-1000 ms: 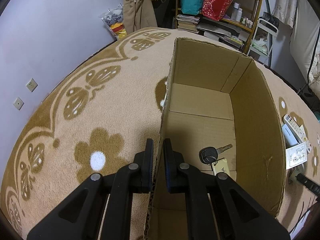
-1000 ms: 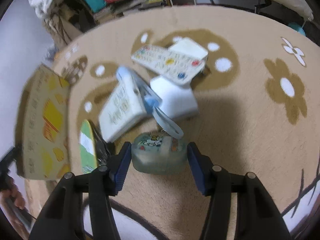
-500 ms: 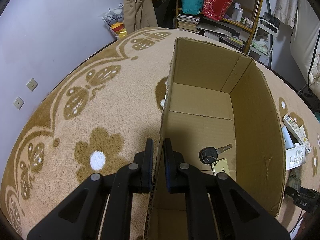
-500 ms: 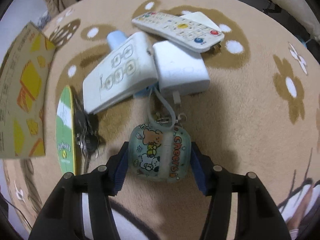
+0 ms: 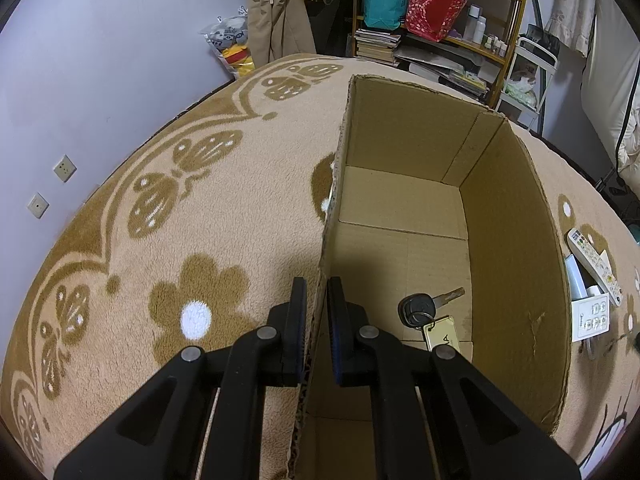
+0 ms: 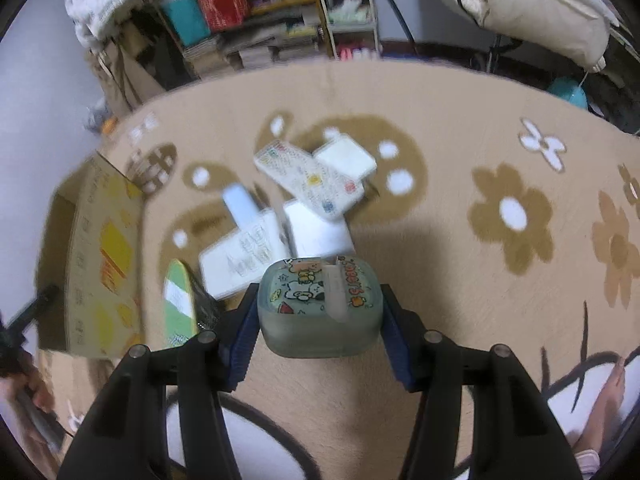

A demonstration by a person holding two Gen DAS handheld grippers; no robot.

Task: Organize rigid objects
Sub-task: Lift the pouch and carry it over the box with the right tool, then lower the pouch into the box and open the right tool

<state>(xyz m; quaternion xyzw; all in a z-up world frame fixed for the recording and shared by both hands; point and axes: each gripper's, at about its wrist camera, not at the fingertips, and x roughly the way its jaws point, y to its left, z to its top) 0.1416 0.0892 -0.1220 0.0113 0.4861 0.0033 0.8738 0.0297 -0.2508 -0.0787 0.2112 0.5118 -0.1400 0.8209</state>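
Tan flower-pattern carpet point(image 5: 200, 216) across both views. Open cardboard box point(image 5: 516, 248) standing on it, centre-right in left view, far left and blurred in right view point(image 6: 100, 264). Shelf point(image 5: 440, 12) packed with bags and books along far wall.

Left gripper point(image 5: 317, 300) pinching the box's near-left wall, one finger outside, one inside, cardboard edge running up between them. On box floor, just right of the inside finger: black-headed key point(image 5: 418, 309) with tan tag point(image 5: 442, 334) attached, tag nearer than key.

On carpet right of box: white remote point(image 5: 596, 266), lying partly over other white items in the pile.

Right gripper point(image 6: 318, 322) clamped on pale green case point(image 6: 318, 306) with cartoon stickers and a white strap over its top, blue pads pressed on both sides. Case lifted off carpet, near centre of view, not in box. Beyond it, blurred: same pile, remote point(image 6: 310, 180) on top, two white blocks under it. Green-white oval card point(image 6: 178, 300) left of case, between pile and box.
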